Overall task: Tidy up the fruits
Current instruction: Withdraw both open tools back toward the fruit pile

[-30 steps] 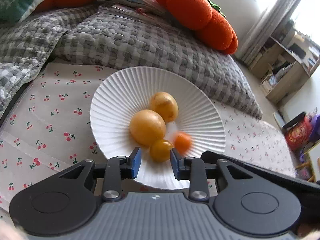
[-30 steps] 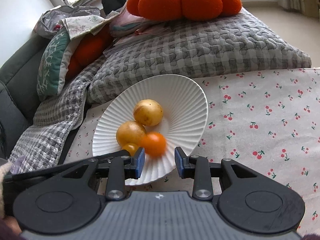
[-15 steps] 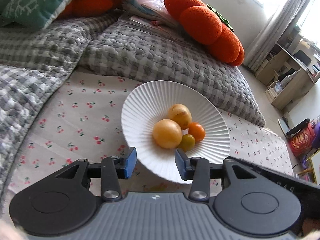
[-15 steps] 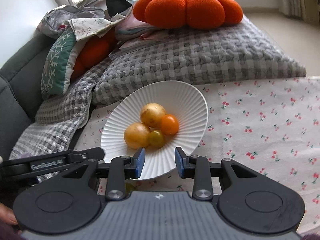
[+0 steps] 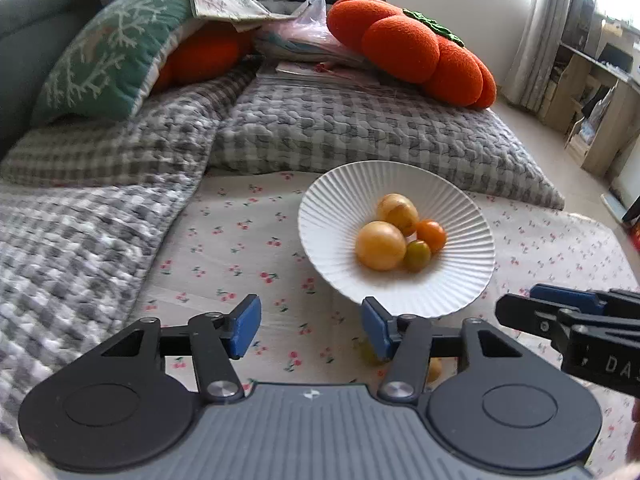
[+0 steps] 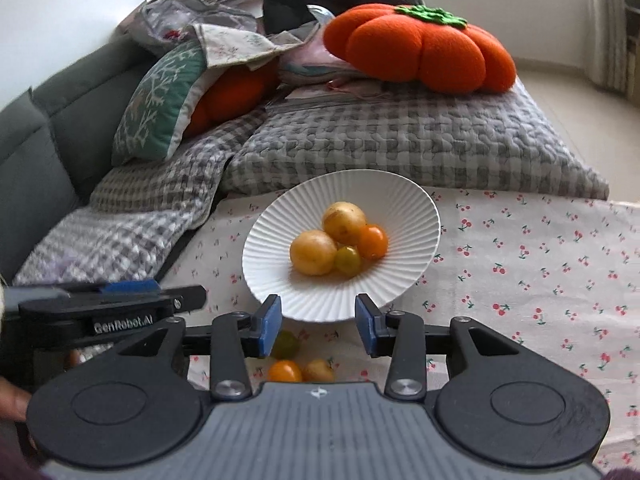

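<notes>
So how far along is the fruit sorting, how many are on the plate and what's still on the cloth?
Done: four fruits sit together on the white plate: two large yellow ones, an orange one and a greenish one. In hand: nothing; the left tool and right tool have just been opening and are both empty. Left: three small fruits lie on the cherry-print cloth just below the plate.

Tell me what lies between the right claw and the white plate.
Nothing: the right claw sits right at the white plate rim, no gap visible in the right wrist view.
</notes>
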Tool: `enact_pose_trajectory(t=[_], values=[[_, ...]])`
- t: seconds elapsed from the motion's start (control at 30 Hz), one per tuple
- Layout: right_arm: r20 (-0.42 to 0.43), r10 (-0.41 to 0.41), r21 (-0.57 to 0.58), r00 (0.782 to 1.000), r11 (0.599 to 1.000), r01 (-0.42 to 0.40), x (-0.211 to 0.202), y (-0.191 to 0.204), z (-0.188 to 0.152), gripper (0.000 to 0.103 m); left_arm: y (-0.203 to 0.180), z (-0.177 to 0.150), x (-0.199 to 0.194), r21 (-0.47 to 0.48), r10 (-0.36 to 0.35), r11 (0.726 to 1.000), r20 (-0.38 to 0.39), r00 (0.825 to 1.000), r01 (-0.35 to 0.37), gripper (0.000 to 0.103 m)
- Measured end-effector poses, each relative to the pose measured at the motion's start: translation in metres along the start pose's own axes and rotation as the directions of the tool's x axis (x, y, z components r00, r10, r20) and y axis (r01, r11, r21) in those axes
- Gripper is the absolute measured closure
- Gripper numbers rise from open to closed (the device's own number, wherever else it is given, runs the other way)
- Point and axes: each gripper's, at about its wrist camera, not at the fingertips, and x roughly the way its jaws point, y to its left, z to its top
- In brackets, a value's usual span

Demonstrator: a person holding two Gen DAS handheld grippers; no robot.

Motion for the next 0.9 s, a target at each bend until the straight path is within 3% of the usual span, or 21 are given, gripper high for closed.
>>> enact_pose_trajectory(t=[0.13, 0.53, 0.77, 0.9], values=[[-0.012, -0.034, -0.031, 0.999, 0.999, 0.033, -0.002, 0.004, -0.007, 0.063, 0.001, -0.008, -0.01, 0.005, 0.012, 1.0, -0.002, 1.0, -0.012, 0.05], [0.019, 0.016, -0.085, 1.0, 0.996, -0.015, -0.055, 0.027, -0.027, 0.055, 0.0, -0.032, -0.038, 0.061, 0.025, 0.998, 0.024, 0.999, -0.026, 0.04], [-0.01, -0.005, -0.136, 1.0, 0.991, 0.003, -0.049, 0.036, -0.04, 0.047, 0.01, -0.038, -0.039, 0.063, 0.026, 0.998, 0.016, 1.0, -0.027, 0.03], [-0.02, 0.017, -0.092, 1.0, 0.996, -0.019, -0.051, 0.03, -0.039, 0.046, 0.021, -0.037, -0.036, 0.036, 0.016, 0.999, -0.01, 1.0, -0.016, 0.026]])
